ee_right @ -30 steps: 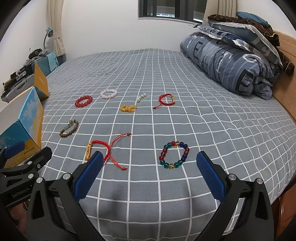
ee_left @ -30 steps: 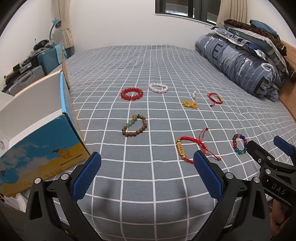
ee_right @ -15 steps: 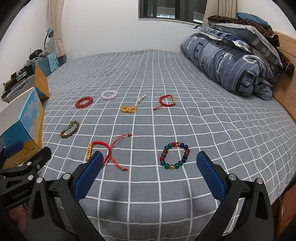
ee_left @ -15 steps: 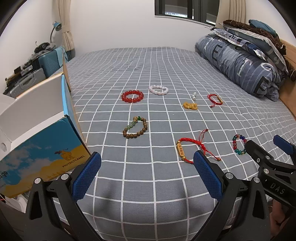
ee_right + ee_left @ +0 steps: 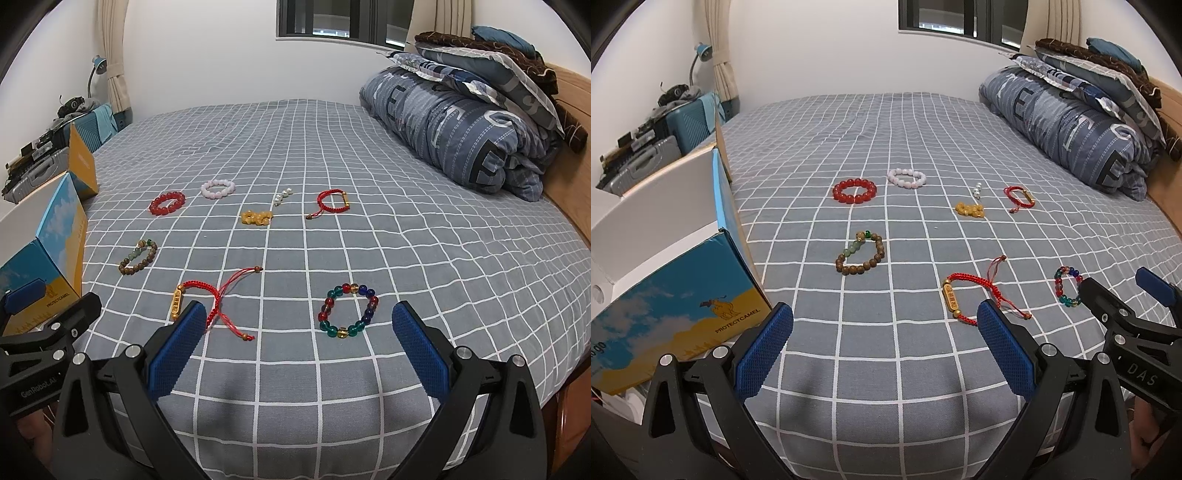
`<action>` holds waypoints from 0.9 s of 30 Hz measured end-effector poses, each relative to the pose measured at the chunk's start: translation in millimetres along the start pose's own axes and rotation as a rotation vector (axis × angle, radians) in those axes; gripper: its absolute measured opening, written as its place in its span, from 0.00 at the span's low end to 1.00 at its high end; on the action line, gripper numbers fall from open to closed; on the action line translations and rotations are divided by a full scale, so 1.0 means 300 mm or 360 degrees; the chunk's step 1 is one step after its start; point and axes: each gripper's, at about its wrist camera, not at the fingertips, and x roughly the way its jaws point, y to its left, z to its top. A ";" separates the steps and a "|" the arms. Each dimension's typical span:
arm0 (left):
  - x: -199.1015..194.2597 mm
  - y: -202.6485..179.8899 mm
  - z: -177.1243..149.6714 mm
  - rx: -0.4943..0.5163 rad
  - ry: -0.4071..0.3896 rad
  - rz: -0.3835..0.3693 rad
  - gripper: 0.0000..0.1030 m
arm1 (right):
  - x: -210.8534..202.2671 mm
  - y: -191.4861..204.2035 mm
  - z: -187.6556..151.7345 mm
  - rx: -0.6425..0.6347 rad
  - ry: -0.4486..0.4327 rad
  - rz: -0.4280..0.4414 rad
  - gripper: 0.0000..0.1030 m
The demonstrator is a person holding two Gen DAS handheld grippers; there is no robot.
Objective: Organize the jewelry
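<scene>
Several bracelets lie on the grey checked bedspread (image 5: 886,122). A brown and green bead bracelet (image 5: 860,253) lies ahead of my left gripper (image 5: 884,325), which is open and empty. A red cord bracelet with a gold bar (image 5: 975,299) touches nothing, just beyond its right finger. Farther off are a red bead bracelet (image 5: 854,191), a pale pink one (image 5: 907,178), a yellow charm piece (image 5: 969,209) and a small red cord bracelet (image 5: 1019,195). My right gripper (image 5: 297,325) is open, with a multicoloured glass bead bracelet (image 5: 348,310) between and beyond its fingers.
An open blue and yellow cardboard box (image 5: 657,236) stands at the bed's left edge. Suitcases (image 5: 668,129) are stacked beyond it. A rolled duvet and pillows (image 5: 465,122) fill the right side by the wooden headboard (image 5: 569,184). Each view shows the other gripper low at its side.
Both views have shifted slightly: the bracelets sit a little lower in frame, and more of the box top shows. Nothing has been picked up and both grippers stay open.
</scene>
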 end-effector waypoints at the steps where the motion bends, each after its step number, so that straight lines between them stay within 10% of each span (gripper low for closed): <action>1: 0.000 0.001 0.000 -0.0002 -0.0001 0.0000 0.95 | -0.001 0.000 0.000 -0.0004 -0.0002 -0.0002 0.94; 27: 0.008 0.012 -0.002 -0.0012 0.0003 0.0004 0.95 | -0.006 0.007 -0.002 -0.0015 -0.0021 -0.0011 0.94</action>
